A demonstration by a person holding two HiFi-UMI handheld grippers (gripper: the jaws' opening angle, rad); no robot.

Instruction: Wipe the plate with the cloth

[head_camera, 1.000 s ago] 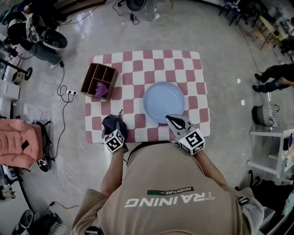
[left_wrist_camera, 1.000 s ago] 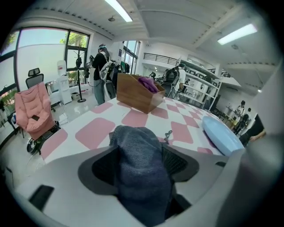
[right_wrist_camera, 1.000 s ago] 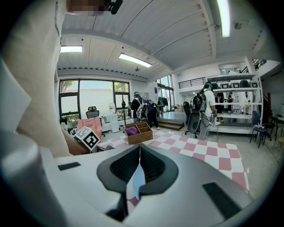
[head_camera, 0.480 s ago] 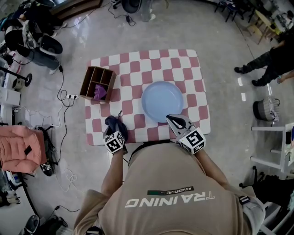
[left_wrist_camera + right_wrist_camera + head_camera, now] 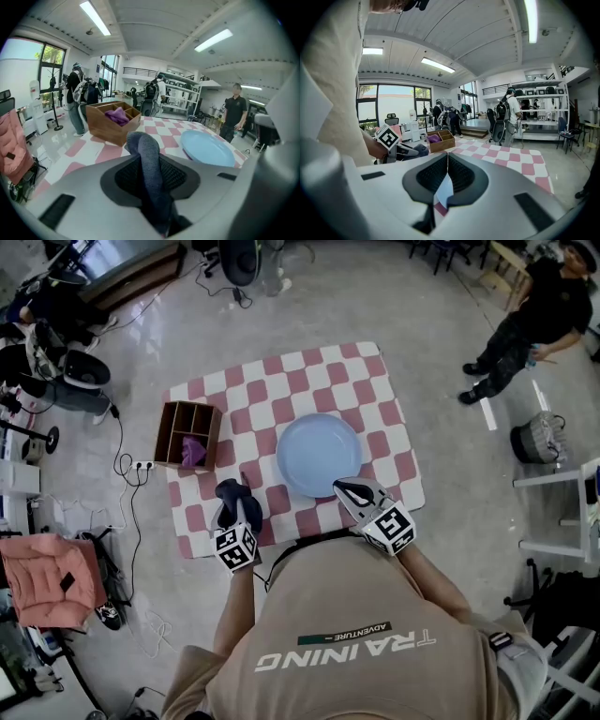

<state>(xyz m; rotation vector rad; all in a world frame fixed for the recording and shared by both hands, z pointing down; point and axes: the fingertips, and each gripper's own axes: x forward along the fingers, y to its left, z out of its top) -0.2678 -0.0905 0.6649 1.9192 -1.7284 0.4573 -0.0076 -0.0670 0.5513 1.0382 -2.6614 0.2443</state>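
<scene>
The light blue plate lies on the pink-and-white checked table, right of centre. Near the front left edge, my left gripper has its jaws closing on the dark blue cloth. The cloth is squeezed between the pads and bulges out past the tips. My right gripper hovers at the plate's near rim with its tips together. A sliver of pale blue shows through the slit behind them. I cannot tell whether it touches the rim.
A wooden divided box with a purple cloth inside stands at the table's left edge. A person stands on the floor beyond the far right corner. Chairs, cables and equipment lie around on the floor to the left.
My left gripper has closed on the dark cloth and risen with it from the table. The right gripper has stayed at the plate's near rim.
</scene>
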